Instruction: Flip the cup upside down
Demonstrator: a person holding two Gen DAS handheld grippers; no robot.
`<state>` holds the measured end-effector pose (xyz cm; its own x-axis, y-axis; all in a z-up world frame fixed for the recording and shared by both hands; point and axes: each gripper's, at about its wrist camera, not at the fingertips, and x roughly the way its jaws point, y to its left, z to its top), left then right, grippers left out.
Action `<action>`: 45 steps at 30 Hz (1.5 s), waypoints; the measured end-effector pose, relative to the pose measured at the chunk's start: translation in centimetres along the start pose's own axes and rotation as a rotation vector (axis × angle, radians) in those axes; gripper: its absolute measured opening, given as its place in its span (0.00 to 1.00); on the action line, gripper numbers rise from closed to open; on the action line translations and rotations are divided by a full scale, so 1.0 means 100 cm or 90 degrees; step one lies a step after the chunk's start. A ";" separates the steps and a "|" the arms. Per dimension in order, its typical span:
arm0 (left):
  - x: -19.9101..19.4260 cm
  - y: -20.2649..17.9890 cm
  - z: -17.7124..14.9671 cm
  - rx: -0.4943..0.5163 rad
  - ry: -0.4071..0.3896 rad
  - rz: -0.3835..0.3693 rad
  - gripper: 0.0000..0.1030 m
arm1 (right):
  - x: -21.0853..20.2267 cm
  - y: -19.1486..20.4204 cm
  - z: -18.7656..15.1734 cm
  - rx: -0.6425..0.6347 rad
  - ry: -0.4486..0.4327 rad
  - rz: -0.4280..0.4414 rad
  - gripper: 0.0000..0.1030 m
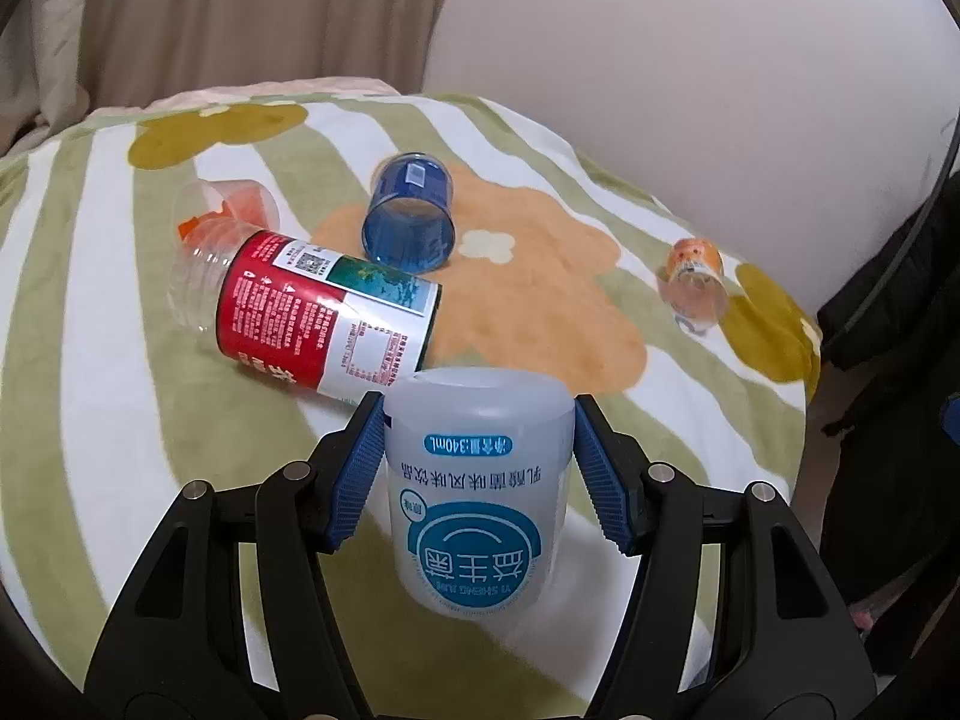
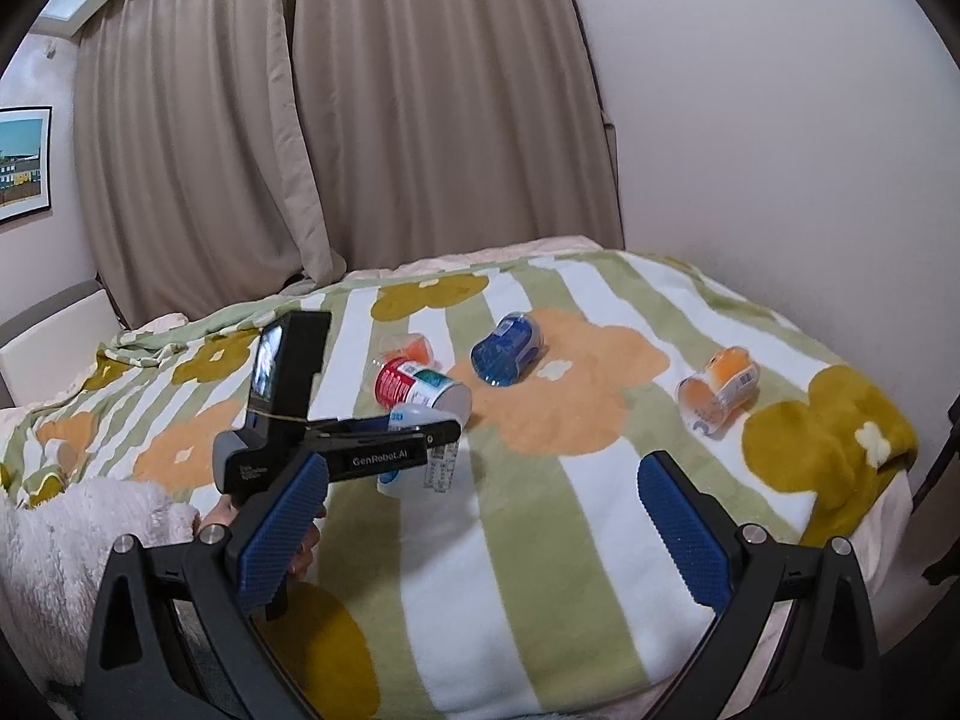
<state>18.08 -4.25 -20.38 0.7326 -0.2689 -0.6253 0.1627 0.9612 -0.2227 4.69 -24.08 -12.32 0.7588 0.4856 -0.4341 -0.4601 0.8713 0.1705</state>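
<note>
The white cup [image 1: 477,480] already reads upside down — its printed label is inverted in the left wrist view and its closed base faces up — and it sits on the near part of the bed [image 1: 90,420], between the fingers of the left tool [image 1: 477,468]. Whether its rim rests fully on the blanket or hangs just above cannot be told; in the right wrist view the cup [image 2: 414,420] is mostly hidden behind the left tool [image 2: 420,438], with its lower part showing near the blanket. By my reading the flip itself is done, or nearly so, and what is left is to settle the cup and let go. The left tool is spread about as wide as the cup: its blue pads [image 1: 360,474] stand close on either side, the left one at or touching the wall, the right one with a slight gap, so I cannot tell whether it grips or has just eased off. The right tool [image 2: 486,534] is spread wide and holds nothing — it hovers over the near bed, well apart from the cup. Just beyond the cup lies a red bottle [image 1: 312,312] on its side, farther off a blue cup [image 1: 411,216] also on its side, an orange cup [image 1: 240,204] at far left, and a small orange cup [image 1: 693,279] to the right.
</note>
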 end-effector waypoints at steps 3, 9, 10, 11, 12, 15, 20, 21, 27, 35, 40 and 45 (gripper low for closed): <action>-0.006 -0.005 -0.005 0.020 0.006 0.004 0.57 | 0.004 0.001 -0.003 0.005 0.008 0.004 1.00; -0.015 -0.007 -0.011 0.021 0.022 0.005 0.57 | 0.005 0.002 -0.007 0.009 0.017 0.007 1.00; -0.017 -0.007 -0.013 0.021 0.024 0.006 0.57 | 0.005 0.002 -0.007 0.011 0.018 0.009 1.00; -0.020 -0.007 -0.015 0.021 0.025 0.006 0.57 | 0.005 0.002 -0.007 0.012 0.019 0.010 1.00; -0.022 -0.007 -0.017 0.021 0.025 0.006 0.57 | 0.005 0.002 -0.007 0.011 0.019 0.010 1.00; -0.026 -0.009 -0.020 0.026 0.031 0.011 0.57 | 0.004 0.003 -0.007 0.008 0.019 0.009 1.00; -0.030 -0.020 -0.026 0.063 0.032 0.030 0.57 | 0.003 0.003 -0.006 0.012 0.018 0.012 1.00; -0.031 -0.020 -0.027 0.065 0.031 0.031 0.57 | 0.002 0.003 -0.006 0.011 0.018 0.012 1.00; -0.034 -0.020 -0.027 0.060 0.031 0.032 0.57 | 0.002 0.004 -0.006 0.006 0.019 0.019 1.00; -0.028 -0.024 -0.029 0.070 0.054 0.043 1.00 | 0.002 0.008 -0.006 0.004 0.018 0.021 1.00; -0.034 -0.023 -0.028 0.069 0.045 0.047 1.00 | 0.002 0.007 -0.006 0.009 0.019 0.021 1.00; -0.043 -0.026 -0.024 0.068 0.036 0.048 1.00 | 0.001 0.004 -0.006 0.010 0.018 0.021 1.00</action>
<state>12.87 -5.76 -18.90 0.7076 -0.1958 -0.6789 0.1804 0.9791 -0.0942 4.29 -23.68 -12.84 0.7303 0.5119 -0.4523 -0.4769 0.8562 0.1989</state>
